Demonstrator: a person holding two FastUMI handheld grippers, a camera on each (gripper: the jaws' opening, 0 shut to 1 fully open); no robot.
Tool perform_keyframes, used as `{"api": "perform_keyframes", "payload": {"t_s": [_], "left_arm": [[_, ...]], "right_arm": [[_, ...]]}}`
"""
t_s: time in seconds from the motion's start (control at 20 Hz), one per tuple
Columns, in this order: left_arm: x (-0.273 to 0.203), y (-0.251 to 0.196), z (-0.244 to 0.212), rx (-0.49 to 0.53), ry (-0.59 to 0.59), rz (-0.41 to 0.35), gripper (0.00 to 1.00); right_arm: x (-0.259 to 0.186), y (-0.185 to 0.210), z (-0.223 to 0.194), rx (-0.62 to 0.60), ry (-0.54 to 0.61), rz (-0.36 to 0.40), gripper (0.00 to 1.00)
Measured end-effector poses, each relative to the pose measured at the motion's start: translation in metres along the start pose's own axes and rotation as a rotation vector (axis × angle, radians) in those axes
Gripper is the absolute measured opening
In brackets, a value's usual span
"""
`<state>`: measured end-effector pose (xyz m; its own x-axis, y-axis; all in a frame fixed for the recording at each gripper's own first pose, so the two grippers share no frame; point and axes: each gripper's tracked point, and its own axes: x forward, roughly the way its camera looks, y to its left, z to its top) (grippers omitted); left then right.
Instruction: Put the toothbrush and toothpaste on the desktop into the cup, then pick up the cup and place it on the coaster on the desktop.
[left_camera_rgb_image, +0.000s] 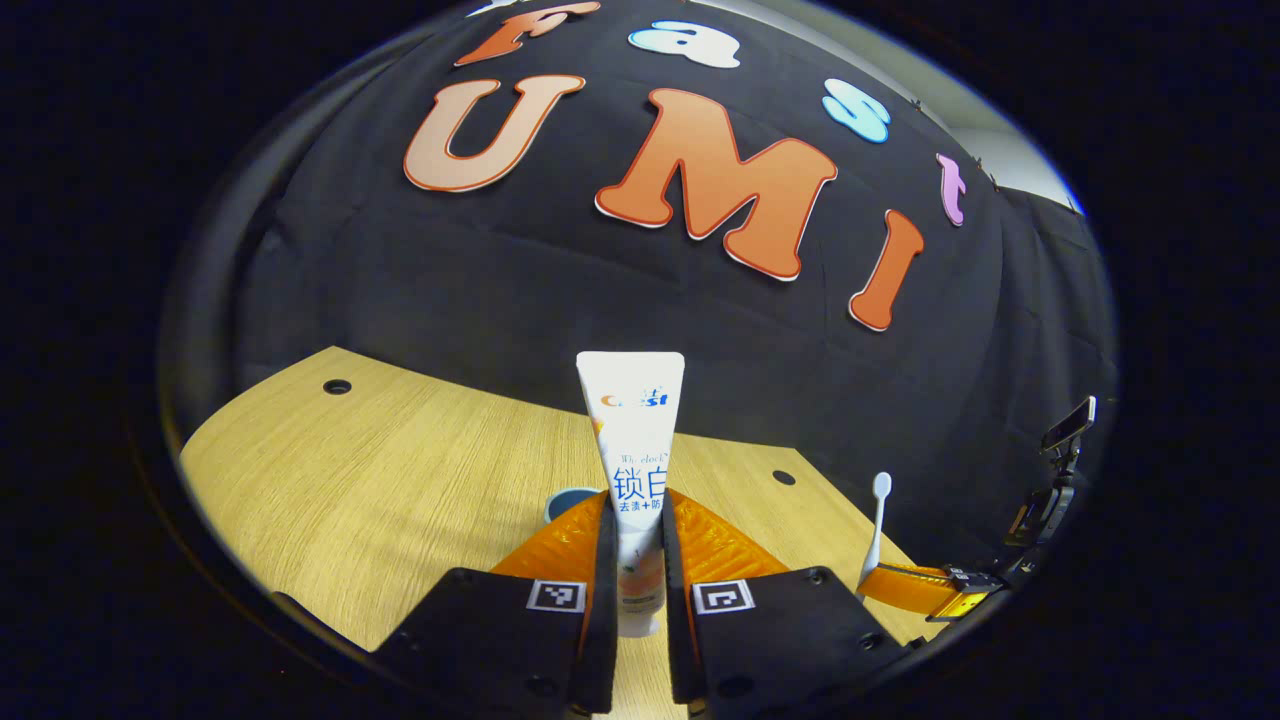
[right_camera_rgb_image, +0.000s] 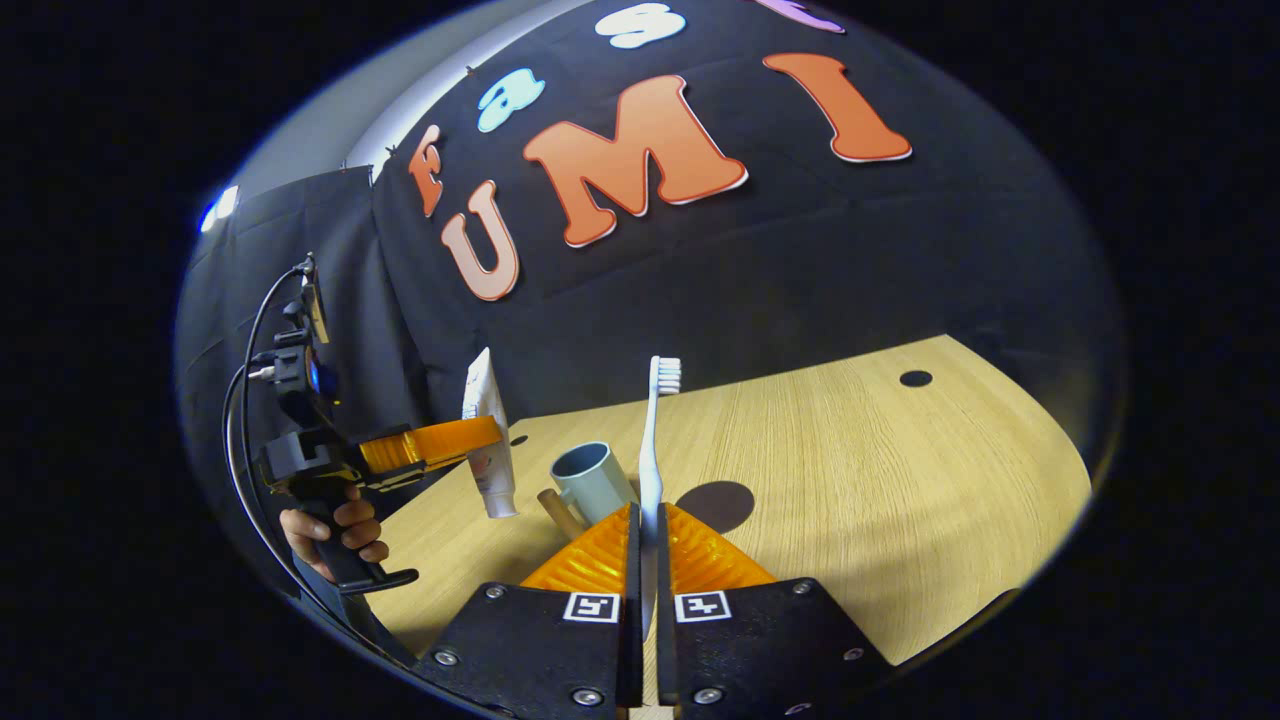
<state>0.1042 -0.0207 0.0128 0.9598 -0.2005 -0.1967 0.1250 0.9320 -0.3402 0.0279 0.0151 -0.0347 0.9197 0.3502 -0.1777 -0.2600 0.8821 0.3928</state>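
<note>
A white toothpaste tube (left_camera_rgb_image: 634, 470) stands upright between the fingers of my left gripper (left_camera_rgb_image: 636, 510), which is shut on it above the desk. Just behind those fingers peeks the rim of the grey-blue cup (left_camera_rgb_image: 570, 500). In the right gripper view my right gripper (right_camera_rgb_image: 648, 520) is shut on a white toothbrush (right_camera_rgb_image: 655, 440), held upright with the bristles on top. The cup (right_camera_rgb_image: 590, 480) stands on the desk right in front of it, slightly left. A dark round coaster (right_camera_rgb_image: 722, 502) lies to the right of the cup. The left gripper (right_camera_rgb_image: 440, 445) with the toothpaste (right_camera_rgb_image: 488, 440) hovers left of the cup.
The wooden desk (right_camera_rgb_image: 880, 480) has round cable holes (right_camera_rgb_image: 914, 378) near its back edge. A hand (right_camera_rgb_image: 335, 535) grips the left gripper's handle, with cables looping above it. In the left gripper view the right gripper (left_camera_rgb_image: 915, 585) carries the toothbrush (left_camera_rgb_image: 877, 525) at far right.
</note>
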Motion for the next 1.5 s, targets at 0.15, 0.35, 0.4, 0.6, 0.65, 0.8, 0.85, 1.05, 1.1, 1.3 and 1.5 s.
{"api": "perform_keyframes", "payload": {"t_s": [0.15, 0.35, 0.4, 0.6, 0.65, 0.8, 0.85, 1.05, 1.1, 1.3, 1.5], "left_arm": [[0.006, -0.003, 0.017, 0.009, -0.069, -0.014, 0.25], [0.024, 0.01, 0.037, 0.021, -0.163, 0.031, 0.25], [0.03, 0.013, 0.037, 0.014, -0.169, 0.04, 0.25], [0.054, 0.027, 0.039, 0.03, -0.205, 0.069, 0.25], [0.059, 0.029, 0.039, 0.041, -0.217, 0.075, 0.25], [0.073, 0.035, 0.031, 0.059, -0.212, 0.079, 0.25], [0.077, 0.035, 0.028, 0.061, -0.205, 0.076, 0.25], [0.086, 0.034, 0.017, 0.072, -0.19, 0.062, 0.25], [0.088, 0.032, 0.015, 0.074, -0.185, 0.057, 0.25], [0.093, 0.031, 0.005, 0.075, -0.172, 0.043, 0.25], [0.101, 0.031, -0.008, 0.072, -0.145, 0.039, 0.25]], "right_arm": [[-0.001, 0.0, 0.012, -0.008, -0.042, 0.008, 0.06], [0.001, -0.006, 0.025, -0.01, -0.103, 0.007, 0.06], [0.001, -0.006, 0.028, -0.009, -0.117, 0.006, 0.06], [0.001, -0.003, 0.041, -0.008, -0.169, 0.028, 0.06], [0.002, -0.002, 0.043, -0.015, -0.183, 0.03, 0.06], [0.002, -0.004, 0.056, -0.043, -0.239, 0.028, 0.06], [0.002, -0.003, 0.059, -0.041, -0.255, 0.034, 0.06], [0.003, 0.003, 0.073, -0.039, -0.311, 0.055, 0.06], [0.003, 0.003, 0.076, -0.042, -0.319, 0.057, 0.06], [0.006, 0.009, 0.084, -0.038, -0.347, 0.074, 0.06], [0.016, 0.019, 0.092, -0.054, -0.369, 0.09, 0.06]]}}
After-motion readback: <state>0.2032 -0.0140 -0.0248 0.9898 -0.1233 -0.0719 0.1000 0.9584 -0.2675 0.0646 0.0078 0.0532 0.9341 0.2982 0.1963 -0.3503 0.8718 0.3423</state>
